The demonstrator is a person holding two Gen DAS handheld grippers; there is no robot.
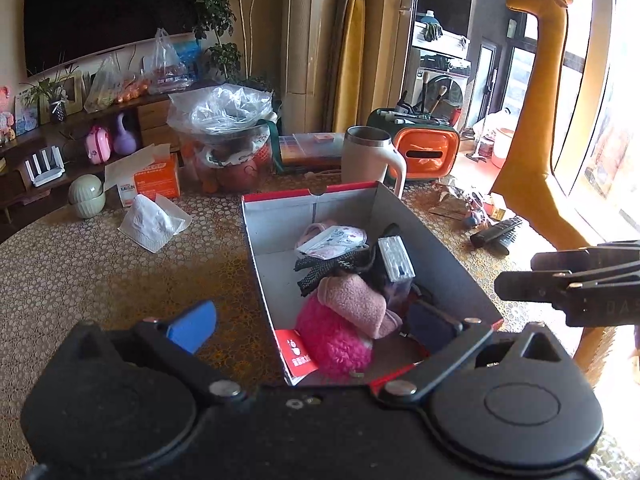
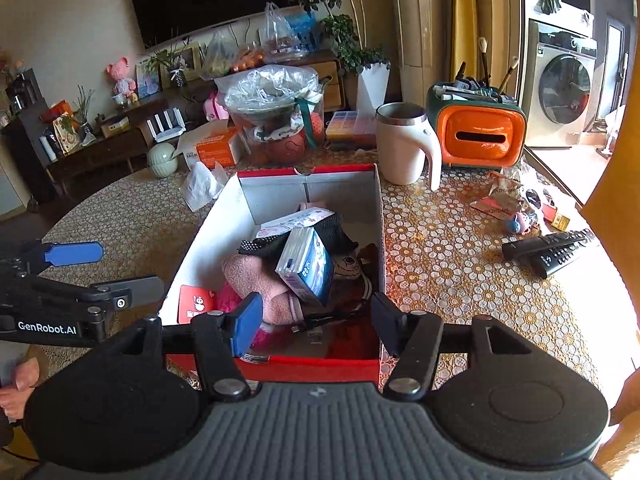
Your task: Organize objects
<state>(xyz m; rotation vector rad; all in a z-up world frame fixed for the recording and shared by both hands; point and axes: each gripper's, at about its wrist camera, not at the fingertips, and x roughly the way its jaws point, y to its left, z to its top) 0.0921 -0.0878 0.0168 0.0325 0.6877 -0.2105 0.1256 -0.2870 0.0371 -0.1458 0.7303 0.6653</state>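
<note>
While both grippers hover at the near end of one cardboard box (image 2: 376, 216) on the table (image 2: 460, 288), right gripper (image 2: 316, 322) is released, jaws apart, nothing between them. Left gripper (image 1: 308, 328) also spread wide, empty, straddling the box's near wall. Just ahead of right gripper, inside box: one tissue pack (image 2: 306, 266), one pink cloth (image 2: 256, 280). Beyond box: one mug (image 2: 404, 144); two remotes (image 2: 548, 250) further to the right.
</note>
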